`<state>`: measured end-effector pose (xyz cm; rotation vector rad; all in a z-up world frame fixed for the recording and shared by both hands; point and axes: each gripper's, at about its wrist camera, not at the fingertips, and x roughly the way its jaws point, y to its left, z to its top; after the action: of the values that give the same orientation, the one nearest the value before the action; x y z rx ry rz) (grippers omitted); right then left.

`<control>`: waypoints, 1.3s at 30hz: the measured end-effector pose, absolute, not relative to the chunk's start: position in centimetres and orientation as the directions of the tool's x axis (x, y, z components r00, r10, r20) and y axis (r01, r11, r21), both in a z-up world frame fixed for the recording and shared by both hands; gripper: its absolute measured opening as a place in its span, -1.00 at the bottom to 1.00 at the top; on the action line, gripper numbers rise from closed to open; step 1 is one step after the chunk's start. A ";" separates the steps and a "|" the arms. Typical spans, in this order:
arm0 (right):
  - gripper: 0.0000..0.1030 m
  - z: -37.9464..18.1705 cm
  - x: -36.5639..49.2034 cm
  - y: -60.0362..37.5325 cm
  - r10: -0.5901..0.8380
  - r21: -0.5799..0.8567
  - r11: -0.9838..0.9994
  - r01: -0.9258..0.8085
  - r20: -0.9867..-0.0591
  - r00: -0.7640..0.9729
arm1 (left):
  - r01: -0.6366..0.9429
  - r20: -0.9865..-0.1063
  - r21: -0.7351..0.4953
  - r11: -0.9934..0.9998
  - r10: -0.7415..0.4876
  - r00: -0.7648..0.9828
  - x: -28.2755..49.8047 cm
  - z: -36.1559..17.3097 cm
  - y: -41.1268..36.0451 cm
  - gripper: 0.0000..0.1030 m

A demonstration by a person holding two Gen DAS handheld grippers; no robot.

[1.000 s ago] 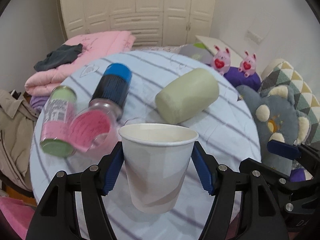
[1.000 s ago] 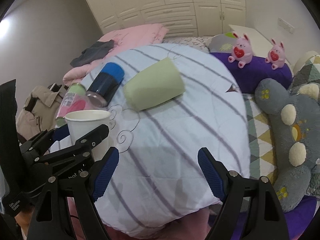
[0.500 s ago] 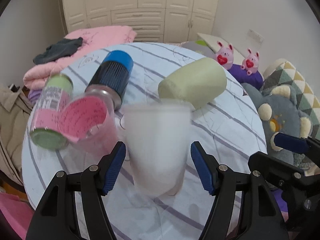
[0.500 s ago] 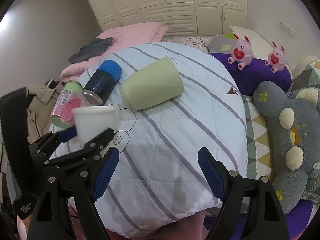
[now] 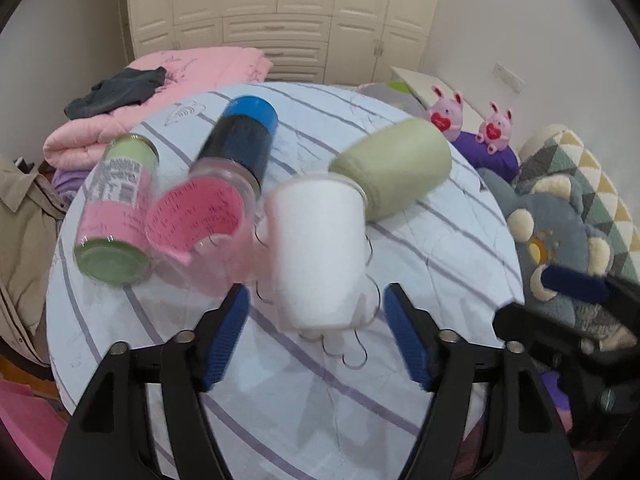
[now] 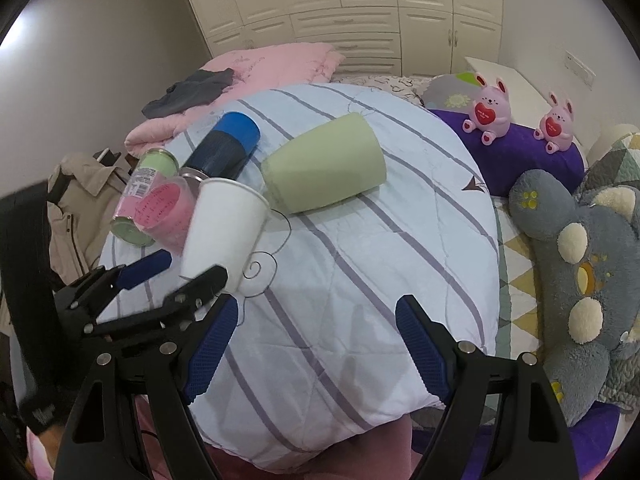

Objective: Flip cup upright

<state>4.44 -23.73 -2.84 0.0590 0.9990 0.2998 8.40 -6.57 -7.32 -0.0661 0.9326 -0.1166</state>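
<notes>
A white paper cup stands upright, leaning a little, on the striped white quilt, blurred in the left wrist view. It also shows in the right wrist view. My left gripper is open, its blue pads apart on either side of the cup's base, not touching it. My right gripper is open and empty over the quilt's near part, to the right of the cup.
A green cup lies on its side behind the paper cup. A blue-capped bottle, a pink jar and a green-lidded jar lie at the left. Plush toys sit at the right.
My left gripper has let go of the paper cup and drawn back. The cup now stands on the quilt. My right gripper has barely moved.
</notes>
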 end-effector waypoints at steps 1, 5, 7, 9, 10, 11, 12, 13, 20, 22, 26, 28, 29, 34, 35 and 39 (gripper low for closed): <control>0.60 -2.6 4.4 -23.8 0.280 0.192 0.957 -0.219 -0.814 0.509 | 0.063 -0.802 -0.094 0.994 -0.113 0.587 8.9 -7.1 -6.6 0.68; 0.61 -2.1 4.7 -24.2 0.296 0.215 0.954 -0.211 -0.803 0.518 | 0.049 -0.834 0.024 0.999 -0.007 0.552 11.3 -7.0 -7.7 0.69; 0.61 -2.2 5.0 -24.3 0.292 0.212 0.954 -0.210 -0.806 0.515 | 0.067 -0.852 0.038 0.997 -0.002 0.523 12.4 -7.3 -8.3 0.69; 0.61 -2.4 5.4 -24.5 0.287 0.207 0.956 -0.209 -0.812 0.509 | 0.080 -0.870 0.076 0.994 0.027 0.492 13.5 -7.9 -9.2 0.69; 0.61 -2.5 5.6 -24.5 0.284 0.206 0.957 -0.206 -0.814 0.506 | 0.081 -0.872 0.089 0.993 0.038 0.489 13.7 -8.1 -9.4 0.69; 0.61 -2.7 6.0 -24.7 0.291 0.213 0.954 -0.209 -0.816 0.499 | 0.081 -0.878 0.100 0.992 0.049 0.476 14.1 -8.4 -9.5 0.69; 0.61 -2.9 6.3 -24.8 0.298 0.221 0.952 -0.210 -0.818 0.491 | 0.081 -0.881 0.101 0.992 0.052 0.470 14.3 -8.5 -9.6 0.66; 0.61 -3.1 6.6 -24.9 0.302 0.225 0.951 -0.211 -0.820 0.487 | 0.085 -0.882 0.099 0.991 0.048 0.469 14.5 -8.6 -9.7 0.54; 0.61 -4.1 8.1 -25.0 0.313 0.242 0.948 -0.207 -0.829 0.464 | 0.117 -0.870 0.100 0.988 0.029 0.492 15.0 -8.5 -10.0 0.30; 0.61 -3.9 8.1 -25.0 0.318 0.246 0.946 -0.209 -0.826 0.466 | 0.119 -0.845 0.075 0.990 -0.001 0.535 14.1 -7.6 -9.8 0.30; 0.61 -3.7 7.8 -25.1 0.313 0.241 0.948 -0.207 -0.822 0.476 | 0.108 -0.771 0.021 0.994 -0.053 0.634 11.9 -6.6 -8.6 0.30; 0.61 -3.7 7.6 -25.0 0.310 0.239 0.949 -0.206 -0.823 0.476 | 0.105 -0.756 -0.013 0.994 -0.078 0.650 11.1 -6.9 -8.0 0.30; 0.61 -3.7 7.5 -24.9 0.308 0.237 0.950 -0.206 -0.824 0.476 | 0.105 -0.752 -0.023 0.994 -0.086 0.654 10.6 -7.1 -7.8 0.30; 0.61 -3.6 7.0 -24.4 0.289 0.214 0.955 -0.207 -0.829 0.478 | 0.098 -0.722 -0.082 0.992 -0.127 0.681 8.6 -8.1 -6.6 0.31; 0.61 -3.7 6.8 -24.3 0.285 0.208 0.956 -0.208 -0.831 0.478 | 0.097 -0.725 -0.089 0.991 -0.132 0.676 8.4 -8.4 -6.5 0.31; 0.61 -3.9 6.4 -23.8 0.278 0.196 0.957 -0.214 -0.833 0.478 | 0.090 -0.717 -0.096 0.991 -0.132 0.684 7.4 -8.8 -6.2 0.31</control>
<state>6.41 -23.79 -3.92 0.0681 1.0297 0.3009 7.37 -6.25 -8.78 -0.0549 0.8080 -0.1244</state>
